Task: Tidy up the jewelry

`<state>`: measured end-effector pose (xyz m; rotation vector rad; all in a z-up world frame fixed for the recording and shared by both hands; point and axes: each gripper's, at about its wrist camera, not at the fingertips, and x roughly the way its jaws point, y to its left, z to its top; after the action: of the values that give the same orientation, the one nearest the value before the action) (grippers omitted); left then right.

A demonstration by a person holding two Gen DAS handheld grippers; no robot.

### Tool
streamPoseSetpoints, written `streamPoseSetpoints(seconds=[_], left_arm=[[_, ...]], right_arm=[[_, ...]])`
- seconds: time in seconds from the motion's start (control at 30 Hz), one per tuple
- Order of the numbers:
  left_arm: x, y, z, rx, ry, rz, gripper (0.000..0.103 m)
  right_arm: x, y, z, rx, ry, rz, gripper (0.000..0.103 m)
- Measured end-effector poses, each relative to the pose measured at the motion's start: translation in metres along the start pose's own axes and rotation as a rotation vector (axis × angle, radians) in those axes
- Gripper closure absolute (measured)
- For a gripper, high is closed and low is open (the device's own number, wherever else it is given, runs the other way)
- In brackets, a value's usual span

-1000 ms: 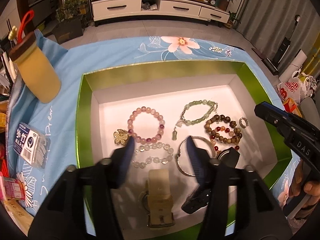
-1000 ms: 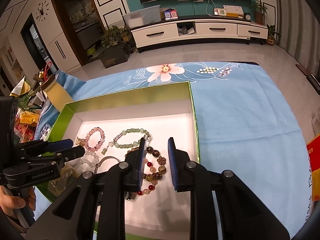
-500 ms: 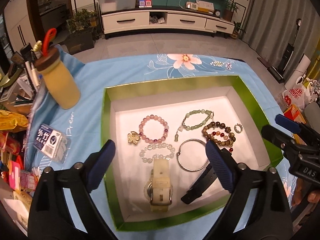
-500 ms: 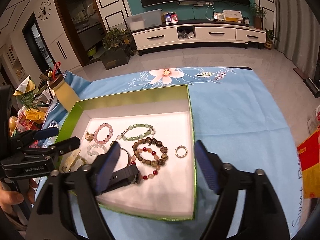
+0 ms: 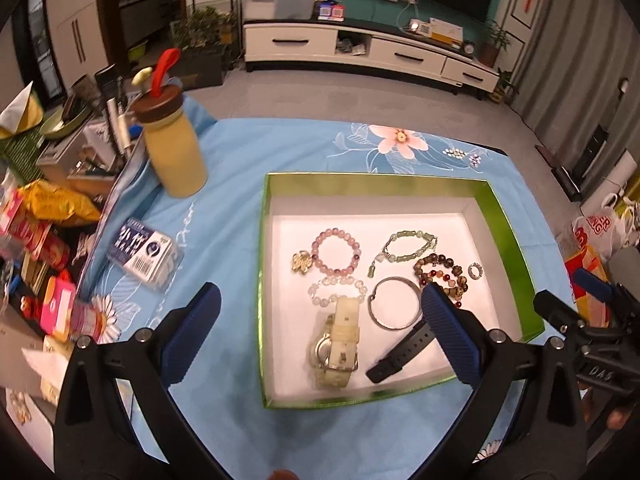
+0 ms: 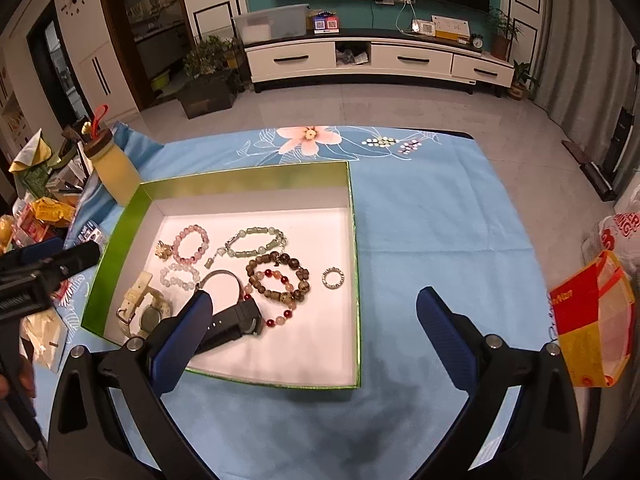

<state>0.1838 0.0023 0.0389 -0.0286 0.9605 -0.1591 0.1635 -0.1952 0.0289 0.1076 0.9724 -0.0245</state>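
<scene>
A green box (image 5: 276, 188) with a white floor lies on the blue cloth. It holds a pink bead bracelet (image 5: 356, 246), a gold brooch (image 5: 302, 262), a clear bead bracelet (image 5: 320, 298), a pale watch (image 5: 340, 344), a silver bangle (image 5: 378, 318), a black watch (image 5: 400, 356), a jade bracelet (image 5: 408, 235), a brown bead bracelet (image 5: 440, 264) and a ring (image 5: 475, 271). My left gripper (image 5: 320, 300) hangs above the box's near left corner. Its jaws are opening, wide apart, holding nothing. My right gripper (image 6: 314, 304) hovers over the near right corner, jaws also opening and empty.
A yellow jar (image 5: 176, 152) with a brown lid stands left of the box. A clear packet (image 5: 144, 254) lies nearer, and snack packs (image 5: 40, 216) crowd the table's left edge. Off the right edge sits a red and yellow bag (image 6: 592, 316). Bare blue cloth (image 6: 440, 220) stretches right of the box.
Both grippers went from nearly shut to wide apart and drew up and back from the box. All the jewelry lies where it was.
</scene>
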Motion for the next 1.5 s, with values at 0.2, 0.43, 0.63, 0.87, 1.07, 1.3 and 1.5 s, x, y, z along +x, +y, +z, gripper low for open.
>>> streamPoseSetpoints(seconds=[0.2,0.43,0.63,0.87,1.07,1.3,1.5], left_arm=[[-0.013,0.004,-0.003,-0.028,0.034,0.017,0.002],[-0.021,0.007,-0.002,-0.049,0.063,0.024,0.002],[-0.024,0.007,0.000,-0.027,0.069,0.081,0.002],[-0.017,0.004,-0.003,0.000,0.086,0.108,0.002],[-0.011,0.003,-0.004,0.003,0.098,0.099,0.002],[-0.008,0.001,-0.003,0.007,0.103,0.100,0.002],[-0.004,0.000,-0.005,0.006,0.114,0.098,0.002]], right_arm=[[-0.008,0.008,-0.001,-0.032,0.007,-0.006,0.001],[-0.017,0.013,0.003,-0.046,0.000,-0.015,0.001],[-0.022,0.017,0.006,-0.041,0.001,-0.026,0.001],[-0.019,0.019,0.008,-0.034,0.014,-0.029,0.001],[-0.014,0.019,0.009,-0.035,0.020,-0.032,0.001],[-0.010,0.018,0.008,-0.037,0.028,-0.038,0.001],[-0.009,0.018,0.007,-0.039,0.029,-0.038,0.001]])
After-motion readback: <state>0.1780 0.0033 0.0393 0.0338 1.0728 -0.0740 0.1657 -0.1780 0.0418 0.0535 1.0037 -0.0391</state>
